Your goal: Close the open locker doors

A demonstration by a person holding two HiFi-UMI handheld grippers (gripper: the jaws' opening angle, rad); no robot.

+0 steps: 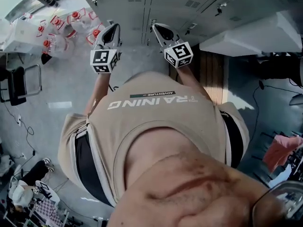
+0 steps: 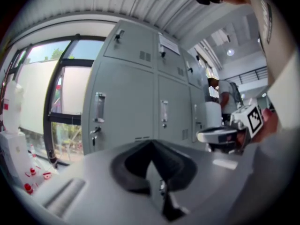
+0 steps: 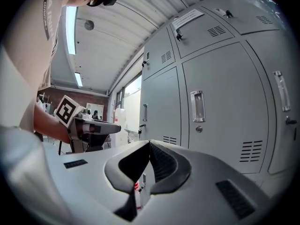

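Bare floor (image 1: 137, 56) reaches the lockers (image 1: 137, 4) ahead; water jugs (image 1: 71, 25) (left) and a projecting grey panel (image 1: 246, 37) (right) narrow it.

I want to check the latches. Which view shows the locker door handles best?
The right gripper view: a handle sits close and sharp, its lock just below. The left gripper view shows handles too, but farther and blurrier. The head view looks down the lockers from above, so handles are tiny.

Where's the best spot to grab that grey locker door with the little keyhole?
Probably the upright handle just above the keyhole, coming straight at the locker door from the front. The door looks flat and shut, so that narrow handle seems the only part jaws could close around.
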